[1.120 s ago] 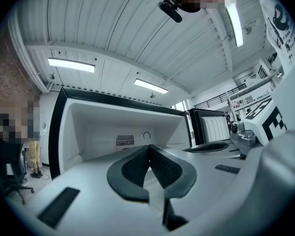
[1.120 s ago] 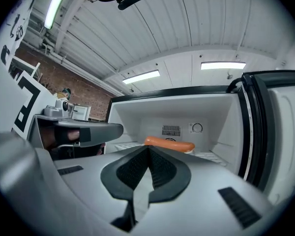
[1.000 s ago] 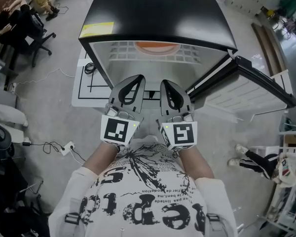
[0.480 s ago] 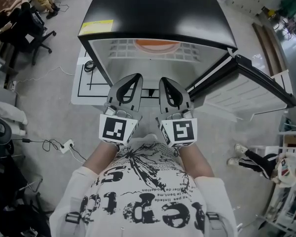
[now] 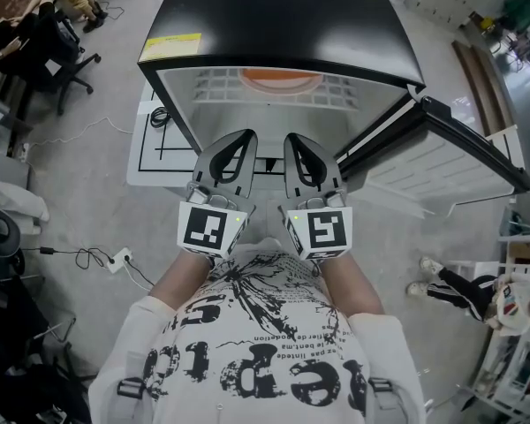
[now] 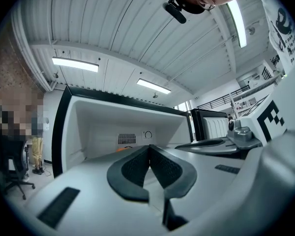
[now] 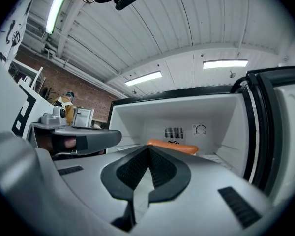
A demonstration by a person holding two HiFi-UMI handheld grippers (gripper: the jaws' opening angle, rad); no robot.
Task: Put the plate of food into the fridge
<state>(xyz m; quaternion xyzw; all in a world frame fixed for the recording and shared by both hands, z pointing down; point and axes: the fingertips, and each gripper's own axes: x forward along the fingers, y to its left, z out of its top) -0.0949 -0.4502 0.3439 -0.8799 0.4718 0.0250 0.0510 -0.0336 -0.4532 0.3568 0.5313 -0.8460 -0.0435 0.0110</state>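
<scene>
An orange plate rests on the wire shelf inside the open black fridge; its rim shows in the right gripper view and a sliver of it in the left gripper view. My left gripper and right gripper are side by side in front of the fridge opening, pointing level at it. Both are shut with nothing between the jaws, the tips meeting. Neither touches the plate.
The fridge door hangs open to the right. A white mat with black lines lies on the floor at the fridge's left. Office chairs stand far left, cables trail on the floor, and a person stands at lower right.
</scene>
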